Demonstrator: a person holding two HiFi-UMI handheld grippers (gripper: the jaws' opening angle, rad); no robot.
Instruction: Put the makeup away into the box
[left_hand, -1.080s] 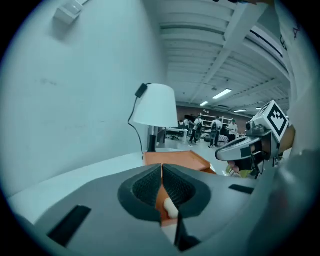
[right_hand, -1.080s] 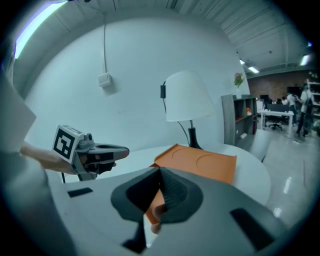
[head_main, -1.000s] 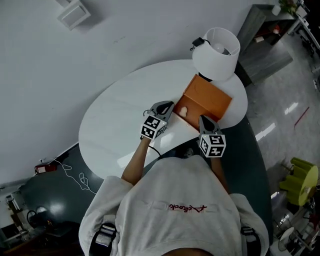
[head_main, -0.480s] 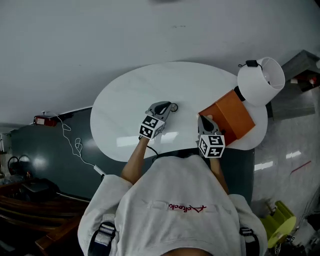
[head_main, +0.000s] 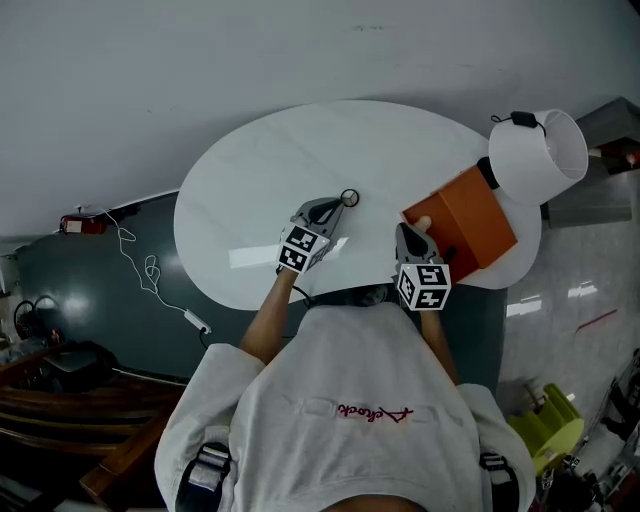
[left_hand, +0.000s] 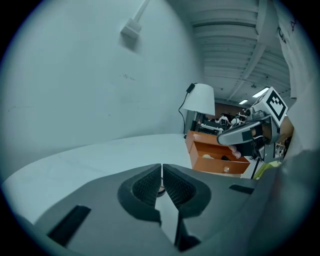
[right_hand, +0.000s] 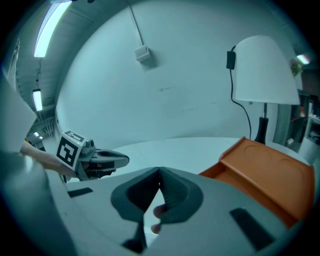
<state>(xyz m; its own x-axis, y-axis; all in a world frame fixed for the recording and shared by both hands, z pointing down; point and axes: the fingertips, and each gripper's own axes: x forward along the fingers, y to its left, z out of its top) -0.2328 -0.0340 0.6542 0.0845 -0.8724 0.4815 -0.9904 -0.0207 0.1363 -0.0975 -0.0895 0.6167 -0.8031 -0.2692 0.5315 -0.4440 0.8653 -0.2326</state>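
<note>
An orange box (head_main: 472, 212) stands at the right end of the white oval table (head_main: 240, 190), its drawer (left_hand: 216, 163) pulled out with small makeup items inside. A pale pink sponge (head_main: 421, 222) lies in the drawer's near corner. My right gripper (head_main: 405, 232) hangs at that corner, jaws shut (right_hand: 159, 172); the sponge shows through the gap under its tips. My left gripper (head_main: 337, 207) is over the table's middle, shut (left_hand: 162, 167). A small dark ring-shaped item (head_main: 349, 197) sits just off its tips; whether they touch it I cannot tell.
A white lamp (head_main: 538, 150) with a black cord stands behind the box at the table's right edge. The person's torso is against the near edge. A cable (head_main: 150, 285) lies on the dark floor at left, and a yellow-green object (head_main: 545, 430) at lower right.
My left gripper has drawn away from the box's drawer toward the table's middle, and the small ring now shows at its tips. The right gripper stays by the drawer.
</note>
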